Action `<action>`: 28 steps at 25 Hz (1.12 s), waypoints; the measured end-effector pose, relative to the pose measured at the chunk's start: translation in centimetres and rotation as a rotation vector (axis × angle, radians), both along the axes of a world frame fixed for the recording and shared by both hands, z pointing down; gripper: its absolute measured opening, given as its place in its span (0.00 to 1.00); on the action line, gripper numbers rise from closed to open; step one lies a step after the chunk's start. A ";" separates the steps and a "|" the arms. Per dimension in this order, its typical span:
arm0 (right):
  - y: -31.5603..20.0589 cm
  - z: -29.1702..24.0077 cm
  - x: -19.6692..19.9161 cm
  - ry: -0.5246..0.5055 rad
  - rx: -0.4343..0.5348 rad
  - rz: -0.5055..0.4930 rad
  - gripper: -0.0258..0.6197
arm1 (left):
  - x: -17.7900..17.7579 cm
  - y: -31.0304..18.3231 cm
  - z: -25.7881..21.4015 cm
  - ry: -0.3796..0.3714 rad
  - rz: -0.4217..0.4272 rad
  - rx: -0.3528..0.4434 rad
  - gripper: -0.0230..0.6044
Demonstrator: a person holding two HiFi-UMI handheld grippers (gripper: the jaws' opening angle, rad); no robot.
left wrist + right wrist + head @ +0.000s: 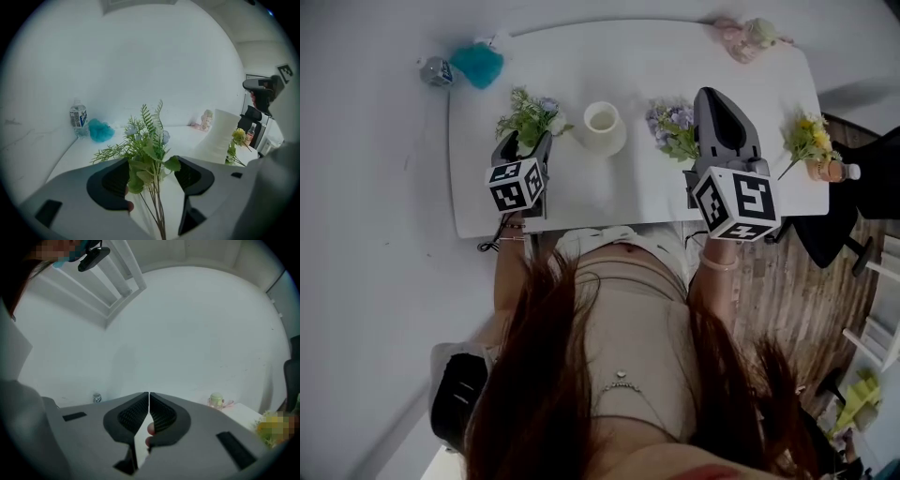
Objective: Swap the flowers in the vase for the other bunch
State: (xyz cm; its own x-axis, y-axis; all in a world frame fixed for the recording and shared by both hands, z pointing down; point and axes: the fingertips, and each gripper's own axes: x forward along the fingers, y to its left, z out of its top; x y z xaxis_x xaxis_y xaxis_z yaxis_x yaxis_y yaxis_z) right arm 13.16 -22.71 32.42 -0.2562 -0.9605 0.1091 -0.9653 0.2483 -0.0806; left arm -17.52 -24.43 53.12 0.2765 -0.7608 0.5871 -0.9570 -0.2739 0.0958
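The left gripper (151, 174) is holding its ribbed black pads apart around the leafy bunch's (147, 145) thin stems, not pressing them. The right gripper (149, 404) is sitting closed on nothing. The rounded white vase (604, 127) is standing mid-desk (581, 202), between that bunch and the purple bunch (673, 128). The bottle's (78, 117) label is showing print too small to read.

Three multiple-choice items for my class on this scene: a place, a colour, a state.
1. The vase stands: A between the left bunch and the purple bunch; B on the floor; C on a shelf.
2. The fluffy ball beside the bottle is: A red; B teal; C yellow.
3. The right gripper is: A open; B shut on flowers; C shut, empty.
Answers: A, a bunch lies each side; B, teal in the head view; C, its jaws meet with nothing between.
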 end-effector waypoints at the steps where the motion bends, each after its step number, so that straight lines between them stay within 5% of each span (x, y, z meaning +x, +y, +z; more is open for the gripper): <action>1: 0.3 -0.1 0.0 -0.002 0.003 0.006 0.08 | 0.1 0.2 -0.1 0.000 0.006 0.005 0.50; 11: 4.6 -0.2 -0.9 -0.022 -0.017 0.070 0.08 | 1.3 3.3 -2.8 0.055 0.052 0.071 0.47; 28: 7.3 -0.4 -2.3 -0.012 -0.051 -0.038 0.08 | 1.9 7.6 -8.0 0.067 -0.030 0.177 0.34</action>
State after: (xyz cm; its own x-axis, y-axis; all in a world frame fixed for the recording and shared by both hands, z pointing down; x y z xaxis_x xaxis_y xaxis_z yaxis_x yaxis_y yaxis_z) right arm 10.86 -15.43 32.05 -0.2941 -0.9432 0.1542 -0.9541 0.2802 -0.1057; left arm -15.64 -16.86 45.15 0.2863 -0.8592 0.4241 -0.9580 -0.2637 0.1124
